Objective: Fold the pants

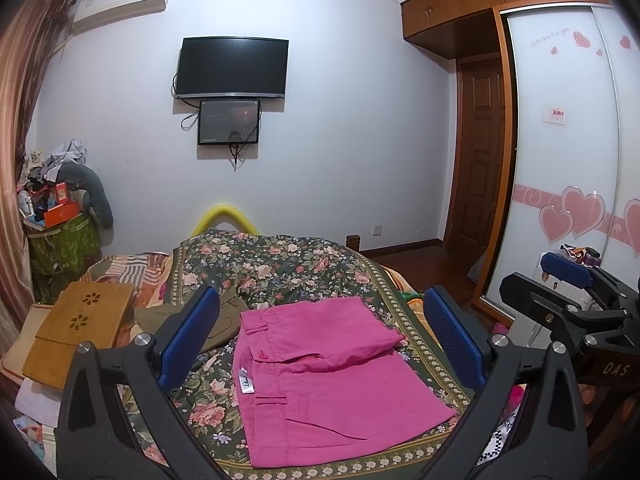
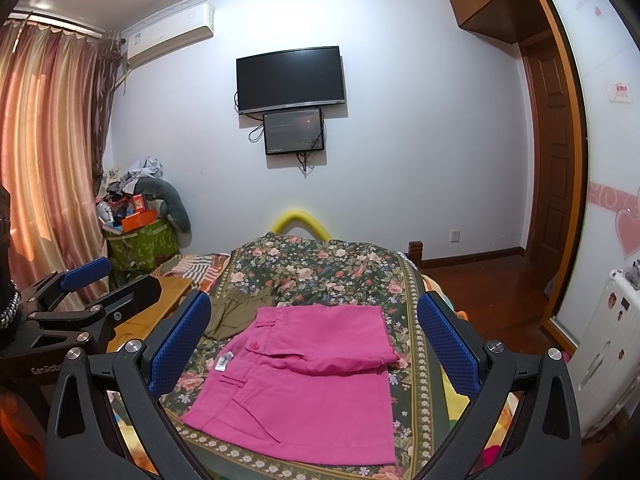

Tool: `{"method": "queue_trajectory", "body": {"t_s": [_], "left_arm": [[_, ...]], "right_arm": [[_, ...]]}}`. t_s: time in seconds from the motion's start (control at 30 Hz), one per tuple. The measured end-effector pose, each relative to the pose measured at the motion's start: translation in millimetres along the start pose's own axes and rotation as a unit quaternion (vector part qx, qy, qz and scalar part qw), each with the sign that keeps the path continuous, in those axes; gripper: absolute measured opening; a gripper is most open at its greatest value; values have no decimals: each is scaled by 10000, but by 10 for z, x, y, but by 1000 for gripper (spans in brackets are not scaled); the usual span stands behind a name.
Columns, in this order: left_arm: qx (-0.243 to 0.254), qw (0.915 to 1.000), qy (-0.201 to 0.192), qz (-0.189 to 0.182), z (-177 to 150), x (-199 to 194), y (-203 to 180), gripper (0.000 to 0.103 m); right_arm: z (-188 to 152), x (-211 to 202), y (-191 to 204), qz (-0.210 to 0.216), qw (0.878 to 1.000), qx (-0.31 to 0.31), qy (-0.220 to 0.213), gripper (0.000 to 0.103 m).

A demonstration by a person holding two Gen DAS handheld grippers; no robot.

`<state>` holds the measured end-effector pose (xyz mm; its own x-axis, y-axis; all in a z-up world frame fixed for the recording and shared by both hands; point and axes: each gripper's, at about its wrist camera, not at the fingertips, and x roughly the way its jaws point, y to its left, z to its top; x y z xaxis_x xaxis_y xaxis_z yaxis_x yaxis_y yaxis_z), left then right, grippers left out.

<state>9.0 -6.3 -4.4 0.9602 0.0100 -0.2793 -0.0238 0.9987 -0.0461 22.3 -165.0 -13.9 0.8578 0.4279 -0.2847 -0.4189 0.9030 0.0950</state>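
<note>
Pink pants (image 1: pixel 328 384) lay folded compact on floral bedspread (image 1: pixel 288 268); folding looked near complete; left gripper (image 1: pixel 320 344) and right gripper (image 2: pixel 314 344) hovered above, jaws apart, empty

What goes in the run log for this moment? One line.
pink pants: folded, flat on floral bedspread | left gripper: open, empty | right gripper: open, empty

Your left gripper (image 1: pixel 320 344) and right gripper (image 2: pixel 314 344) each show black angular frames, blue textured pads and round silver screws; white lettering marks the black frames near the frame edges.
</note>
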Motion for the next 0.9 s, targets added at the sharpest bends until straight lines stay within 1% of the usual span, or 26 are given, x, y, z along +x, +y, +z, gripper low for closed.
{"method": "queue_trajectory", "body": {"t_s": [0.13,0.23,0.33,0.4,0.57,0.67,0.7,0.8,0.9], "left_arm": [[-22,10000,9,62,-5,41,12,103],[-7,9998,37,210,-24,126,33,103],[28,9993,164,323,-44,290,79,103],[26,9988,284,399,-75,432,145,103],[42,9946,815,636,-225,951,349,103],[-15,9893,1274,718,-379,1308,503,103],[-35,9864,1468,738,-443,1454,568,103],[34,9797,1824,836,-601,1760,705,103],[89,9715,2196,893,-781,2076,851,103]], "right_arm": [[1,29,-3,28,10000,59,35,103],[-17,92,-60,48,9999,133,95,103],[-65,207,-146,19,9996,202,188,103],[-112,344,-238,-72,9992,237,322,103],[-274,638,-488,-279,9970,240,674,103],[-415,869,-662,-449,9945,183,927,102],[-482,968,-728,-507,9931,148,1043,102],[-593,1161,-858,-571,9898,120,1302,102],[-732,1383,-991,-589,9840,112,1679,102]]}}
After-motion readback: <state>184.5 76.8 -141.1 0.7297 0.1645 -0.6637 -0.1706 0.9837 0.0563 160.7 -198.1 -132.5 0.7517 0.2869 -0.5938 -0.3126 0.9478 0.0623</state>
